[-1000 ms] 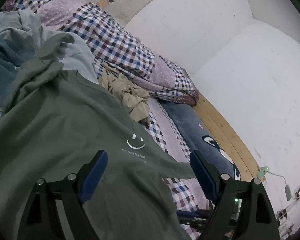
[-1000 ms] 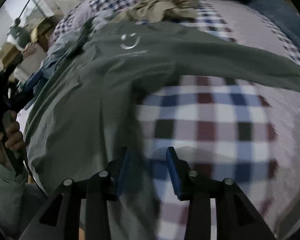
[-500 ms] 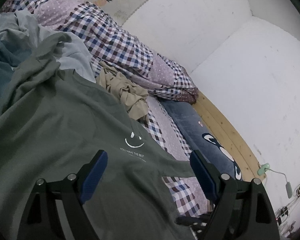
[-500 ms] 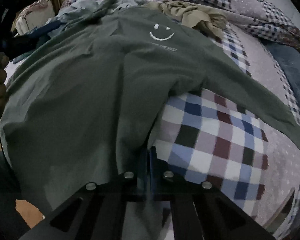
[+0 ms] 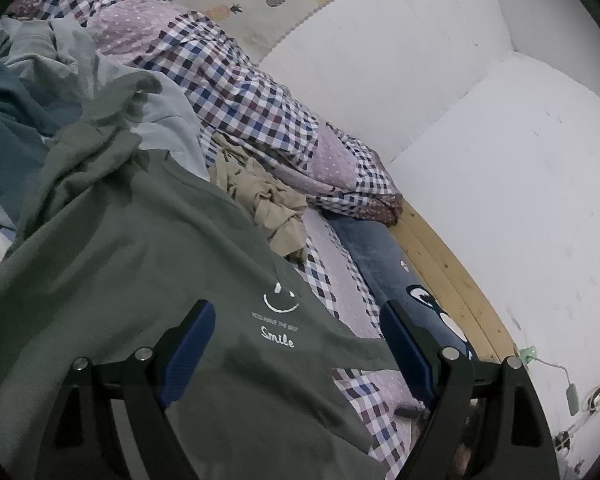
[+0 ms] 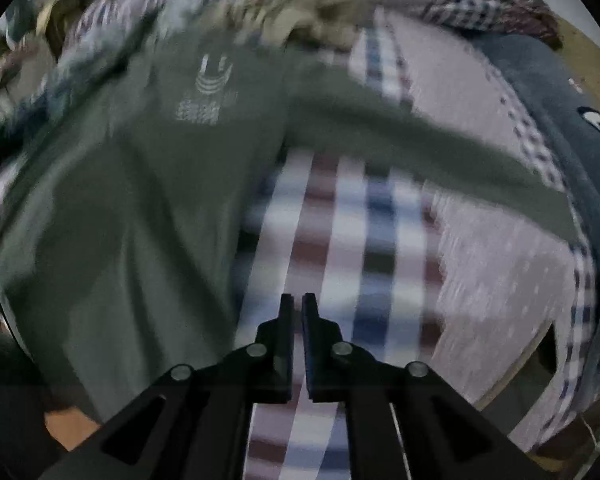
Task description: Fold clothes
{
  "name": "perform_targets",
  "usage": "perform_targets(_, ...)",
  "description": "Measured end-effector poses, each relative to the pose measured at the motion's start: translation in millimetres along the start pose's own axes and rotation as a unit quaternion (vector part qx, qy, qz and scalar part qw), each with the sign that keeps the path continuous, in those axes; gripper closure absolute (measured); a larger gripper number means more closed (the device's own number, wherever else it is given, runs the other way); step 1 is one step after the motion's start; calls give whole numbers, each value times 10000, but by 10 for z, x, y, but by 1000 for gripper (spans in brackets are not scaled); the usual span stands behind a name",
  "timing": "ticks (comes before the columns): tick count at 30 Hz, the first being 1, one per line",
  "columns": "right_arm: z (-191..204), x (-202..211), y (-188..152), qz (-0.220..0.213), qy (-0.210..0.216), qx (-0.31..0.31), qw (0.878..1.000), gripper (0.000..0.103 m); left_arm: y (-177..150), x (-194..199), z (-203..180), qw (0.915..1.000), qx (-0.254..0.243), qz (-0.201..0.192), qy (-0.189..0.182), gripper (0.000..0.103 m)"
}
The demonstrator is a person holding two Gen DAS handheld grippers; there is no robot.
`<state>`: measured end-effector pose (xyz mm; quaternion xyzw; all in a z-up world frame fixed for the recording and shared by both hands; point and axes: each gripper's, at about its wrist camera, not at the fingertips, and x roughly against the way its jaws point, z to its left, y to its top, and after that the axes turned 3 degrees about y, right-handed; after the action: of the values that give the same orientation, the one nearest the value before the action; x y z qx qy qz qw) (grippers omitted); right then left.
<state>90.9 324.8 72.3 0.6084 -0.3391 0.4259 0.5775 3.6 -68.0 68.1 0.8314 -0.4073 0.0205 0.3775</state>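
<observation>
Grey-green shirt (image 5: 148,280) lies spread on the bed (image 6: 500,280), unfolded; left gripper (image 5: 296,344) fingers apart, right gripper (image 6: 298,304) fingers nearly together, empty.

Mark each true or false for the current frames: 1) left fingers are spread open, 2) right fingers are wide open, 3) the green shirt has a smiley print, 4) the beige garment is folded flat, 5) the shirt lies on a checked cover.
1. True. The left gripper has its fingers spread wide above the green shirt.
2. False. The right gripper has its fingers nearly together, with only a thin gap and nothing visible between them.
3. True. A white smiley print sits above the word "Smile".
4. False. The beige garment lies crumpled in a heap.
5. True. The shirt lies on the checked cover.
</observation>
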Motion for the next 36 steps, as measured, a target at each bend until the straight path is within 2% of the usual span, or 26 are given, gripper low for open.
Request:
perform_targets(3, -32, 104, 445, -457, 194, 54, 9987, 89, 20, -9, 45, 10000, 44, -5, 30, 16)
perform_targets(5, -19, 122, 786, -738, 404, 139, 9964, 60, 34, -15, 76, 10000, 73, -8, 50, 16)
perform_targets(6, -16, 112, 972, -878, 509, 205, 9946, 57, 41, -19, 91, 9999, 87, -10, 59, 16)
perform_targets(11, 191, -106, 1709, -1126, 592, 566, 9903, 57, 75, -34, 166, 9998, 160, -18, 109, 16)
perform_targets(15, 328, -591, 2197, -971, 419, 954, 9898, 57, 84, -69, 214, 9997, 170, 18, 164, 16)
perform_targets(19, 329, -1131, 2468, -690, 199, 1176, 9905, 57, 56, -123, 265, 9995, 143, 142, 224, 16)
perform_targets(33, 269, -1879, 2771, -378, 468, 1672, 9841, 57, 42, -204, 402, 9985, 272, 386, 286, 16)
perform_targets(34, 273, -1883, 2767, -379, 487, 1678, 9839, 58, 41, -210, 410, 9984, 283, 401, 290, 16)
perform_targets(36, 280, -1882, 2749, -370, 565, 1700, 9831, 68, 48, -208, 417, 9983, 298, 393, 297, 16)
